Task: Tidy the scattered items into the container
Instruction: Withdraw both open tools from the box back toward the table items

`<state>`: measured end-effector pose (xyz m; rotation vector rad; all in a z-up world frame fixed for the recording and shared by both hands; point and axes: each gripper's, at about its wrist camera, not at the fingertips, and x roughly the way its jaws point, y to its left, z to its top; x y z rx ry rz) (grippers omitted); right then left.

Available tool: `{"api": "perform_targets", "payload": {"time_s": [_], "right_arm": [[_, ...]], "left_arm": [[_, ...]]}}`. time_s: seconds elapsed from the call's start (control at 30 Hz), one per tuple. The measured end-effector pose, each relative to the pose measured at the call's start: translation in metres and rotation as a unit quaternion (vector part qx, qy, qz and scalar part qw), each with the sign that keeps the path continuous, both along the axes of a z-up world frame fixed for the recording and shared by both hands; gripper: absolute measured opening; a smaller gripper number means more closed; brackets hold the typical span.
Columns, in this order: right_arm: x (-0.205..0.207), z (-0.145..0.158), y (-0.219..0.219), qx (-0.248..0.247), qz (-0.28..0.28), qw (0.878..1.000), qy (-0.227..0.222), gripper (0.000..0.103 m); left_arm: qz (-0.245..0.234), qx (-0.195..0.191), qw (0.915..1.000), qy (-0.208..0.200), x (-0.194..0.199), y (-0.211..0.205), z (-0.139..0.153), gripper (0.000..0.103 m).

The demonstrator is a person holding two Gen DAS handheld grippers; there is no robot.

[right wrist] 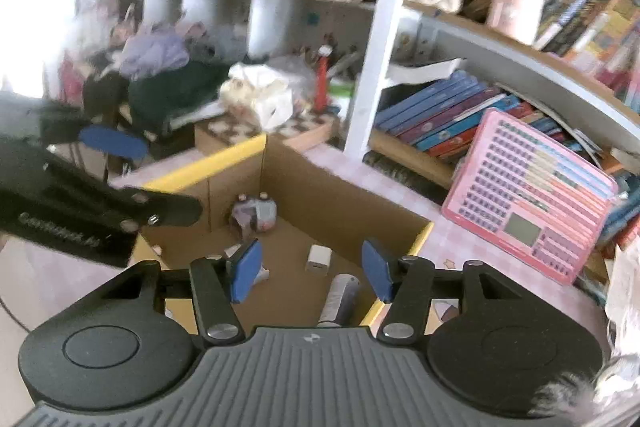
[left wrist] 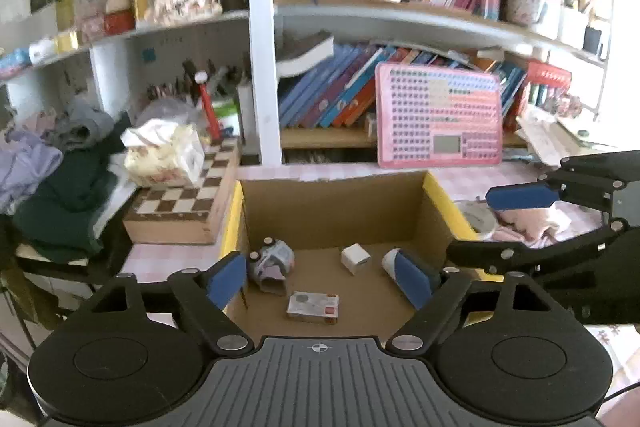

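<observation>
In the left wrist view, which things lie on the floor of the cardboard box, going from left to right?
Toy car → flat card packet → small white cube → cylinder, partly hidden by a blue pad.

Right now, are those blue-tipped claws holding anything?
No. The left gripper and right gripper are both open and empty above the brown cardboard box.
</observation>
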<state>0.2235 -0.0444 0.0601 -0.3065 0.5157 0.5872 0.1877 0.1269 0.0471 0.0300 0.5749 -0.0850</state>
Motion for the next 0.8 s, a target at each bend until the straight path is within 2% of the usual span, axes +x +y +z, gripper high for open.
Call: {"api": "perform_targets", "payload": {"time_s": [0.17,0.27,0.43,0.57,0.8], "right_arm": [[-0.036,0.007,-0.010,0.030,-0.040,0.999,-0.013,0.058],[-0.059,0.006,-0.015,0.043,-0.065,0.997,-0.016,0.061],[-0.105,-0.004,-0.019,0.047,-0.100,0.993,-0.029,0.073],[-0.139,-0.019,-0.020,0.051,-0.135,0.989,-0.023,0.078],[-0.181,-0.044,-0.017,0.041,-0.189,0.981,-0.010,0.094]], "left_arm": [[0.001,-0.004,0.9999,-0.012,-0.035,0.001,0.007,0.096],[0.001,-0.007,0.9999,-0.013,-0.055,0.002,0.006,0.097],[0.016,-0.009,0.9998,-0.011,-0.089,0.006,-0.003,0.098],[0.022,-0.016,0.9996,0.008,-0.112,0.010,-0.018,0.098],[0.019,-0.013,0.9990,0.038,-0.145,0.006,-0.040,0.100]]}}
